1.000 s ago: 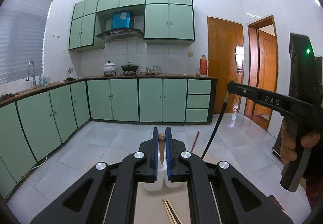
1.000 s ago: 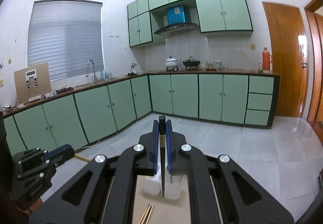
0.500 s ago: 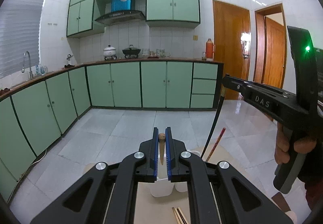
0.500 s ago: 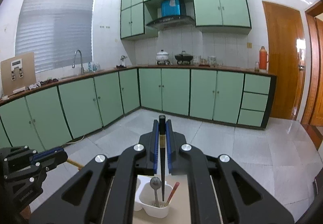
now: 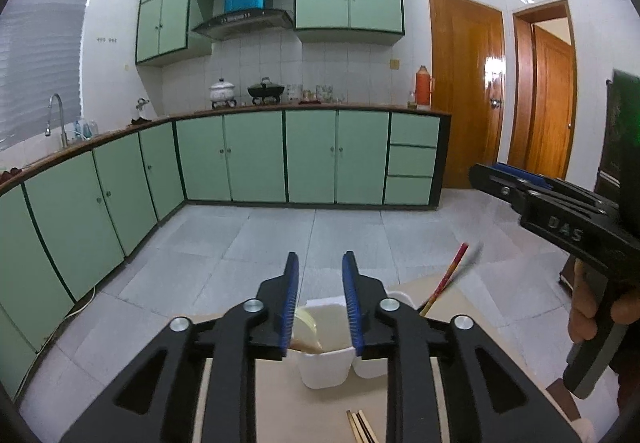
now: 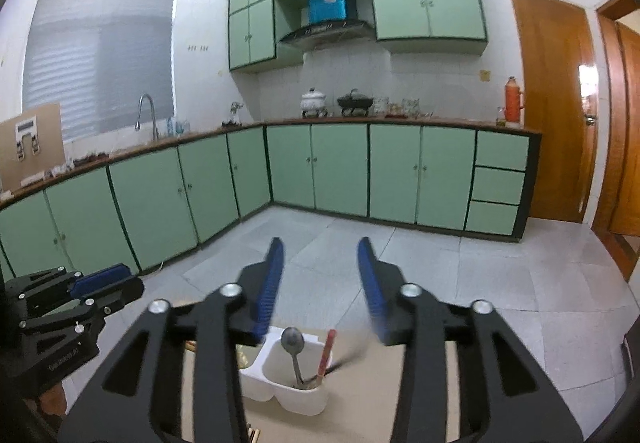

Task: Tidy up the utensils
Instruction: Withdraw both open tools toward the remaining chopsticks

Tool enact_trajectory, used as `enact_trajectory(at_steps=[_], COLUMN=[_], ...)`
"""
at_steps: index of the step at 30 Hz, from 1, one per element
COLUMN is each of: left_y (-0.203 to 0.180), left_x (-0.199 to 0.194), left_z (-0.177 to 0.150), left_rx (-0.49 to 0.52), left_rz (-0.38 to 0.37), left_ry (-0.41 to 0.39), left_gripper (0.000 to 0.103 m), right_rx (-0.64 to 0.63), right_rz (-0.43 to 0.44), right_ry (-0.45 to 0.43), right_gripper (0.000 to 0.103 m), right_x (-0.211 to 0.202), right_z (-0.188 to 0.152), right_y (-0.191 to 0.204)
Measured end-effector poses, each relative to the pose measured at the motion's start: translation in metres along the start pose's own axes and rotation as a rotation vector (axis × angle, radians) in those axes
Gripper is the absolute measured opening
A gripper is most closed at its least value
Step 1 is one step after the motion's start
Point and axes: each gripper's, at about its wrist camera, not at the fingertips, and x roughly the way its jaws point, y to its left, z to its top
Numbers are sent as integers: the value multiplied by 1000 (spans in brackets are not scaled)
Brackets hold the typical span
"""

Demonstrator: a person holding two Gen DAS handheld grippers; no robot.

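Observation:
A white two-compartment utensil holder (image 5: 325, 363) (image 6: 286, 383) stands on a beige table. My left gripper (image 5: 319, 295) is open just above its left compartment, where a pale wooden spoon (image 5: 306, 329) lies. My right gripper (image 6: 320, 283) is open above the right compartment, which holds a metal spoon (image 6: 294, 347), a red chopstick (image 6: 326, 351) and a blurred dark utensil (image 6: 348, 357). In the left wrist view the right gripper (image 5: 512, 179) shows at right, with the red chopstick (image 5: 444, 281) below it.
A pair of chopsticks (image 5: 362, 425) lies on the beige table (image 5: 280, 403) near its front. Green kitchen cabinets (image 5: 280, 159) and a tiled floor lie beyond. Wooden doors (image 5: 464, 91) stand at right. The left gripper body (image 6: 60, 315) shows at left.
Both grippers have opened. The wooden spoon left the left gripper and sits in the holder; the dark utensil left the right gripper and is dropping into the right compartment.

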Motion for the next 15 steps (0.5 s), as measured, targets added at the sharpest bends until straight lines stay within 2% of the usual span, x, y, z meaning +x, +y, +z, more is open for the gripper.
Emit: enact_trajectory(at_steps=[1,4,6,9,12,15], left_y=[1,2,2,1,-2,-4], left_x=[-6,-31,-48,-72,-89,-98], left_z=[2,1,-6,-25,-54,-89], left_rx=[-1,-3,-7,-9,-15,-42], left_rz=[4,16,24,38,35,26], left_ry=[-14,-56,-73,-84,-54,2], left_gripper=[32,45,49,62,66,70], right_rx=[5,22,29,35,64,95], right_rz=[-7,-25,-46,-66,-74,-57], right_ry=[-15,-37,-47,-54,-26,26], right_gripper=[43,56,68,81,89,90], right_x=[-11,-38,-55,-84,-111,-123], right_z=[0,-6,-15,-40,-76,-106], right_y=[-2,-7,-9,-6,2,7])
